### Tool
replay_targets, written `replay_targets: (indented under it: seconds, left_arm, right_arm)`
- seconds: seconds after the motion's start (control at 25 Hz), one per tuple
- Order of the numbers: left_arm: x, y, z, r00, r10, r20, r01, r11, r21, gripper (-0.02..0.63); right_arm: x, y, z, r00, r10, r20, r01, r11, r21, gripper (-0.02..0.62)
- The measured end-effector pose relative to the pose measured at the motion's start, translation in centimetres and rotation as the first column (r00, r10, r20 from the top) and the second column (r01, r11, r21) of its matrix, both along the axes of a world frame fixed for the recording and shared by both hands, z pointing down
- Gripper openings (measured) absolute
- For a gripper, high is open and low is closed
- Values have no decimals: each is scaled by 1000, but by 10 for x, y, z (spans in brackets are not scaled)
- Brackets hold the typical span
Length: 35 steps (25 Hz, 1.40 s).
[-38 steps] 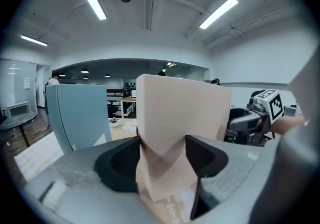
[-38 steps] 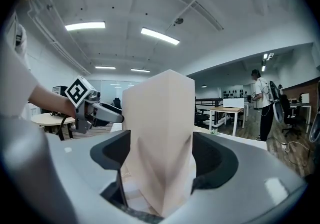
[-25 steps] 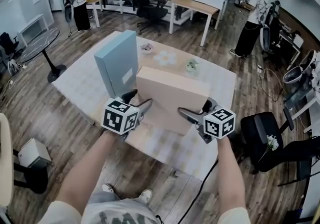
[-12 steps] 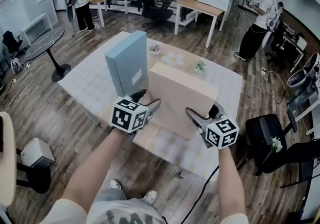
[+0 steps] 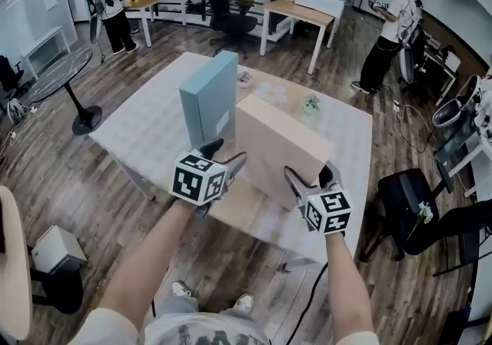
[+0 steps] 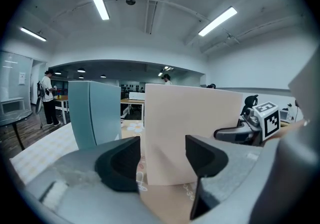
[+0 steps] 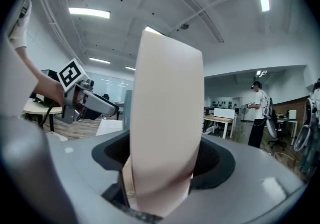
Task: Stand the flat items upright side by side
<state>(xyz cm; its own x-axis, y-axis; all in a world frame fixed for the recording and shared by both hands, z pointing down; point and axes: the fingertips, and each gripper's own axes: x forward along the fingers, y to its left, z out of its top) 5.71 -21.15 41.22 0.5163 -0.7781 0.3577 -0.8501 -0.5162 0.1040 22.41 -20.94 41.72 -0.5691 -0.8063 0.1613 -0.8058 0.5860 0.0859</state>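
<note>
The right gripper (image 5: 309, 172), jaws just closing, clamps the upright pale beige cardboard box (image 5: 280, 147) on the cloth-covered surface (image 5: 146, 130). The left gripper (image 5: 229, 151) gapes wide at the box's near corner, with an upright light blue flat box (image 5: 207, 101) ahead-left

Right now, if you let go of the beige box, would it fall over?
Probably tippy: the beige box stands on a narrow edge, tall and thin. It looks stiff, since its faces look flat where the right gripper, whose jaws have just been closing, clamps its end. The blue box close beside it might catch it on that side.
</note>
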Motion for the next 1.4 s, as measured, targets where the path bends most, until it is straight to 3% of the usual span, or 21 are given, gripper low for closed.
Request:
replay_targets:
  seconds: [0.2, 0.44, 0.64, 1.0, 1.4]
  left_arm:
    - [-30, -2, 1, 998, 51, -25, -51, 999, 0, 284]
    - [-70, -14, 4, 993, 111, -51, -111, 994, 1, 284]
    - [-101, -18, 3, 986, 161, -49, -161, 987, 15, 284]
    - [-161, -30, -4, 978, 205, -30, -204, 978, 30, 284]
    - [-159, -53, 1, 968, 251, -19, -250, 968, 33, 284]
  right_arm:
    - [-25, 4, -2, 991, 136, -10, -136, 991, 19, 359]
    - [-60, -2, -2, 951, 308, -26, -308, 951, 25, 359]
    - [-89, -8, -3, 901, 432, -37, -430, 902, 42, 356]
    - [-140, -18, -9, 786, 616, -44, -611, 786, 92, 353]
    - [-166, -43, -3, 705, 710, -3, -708, 703, 67, 348]
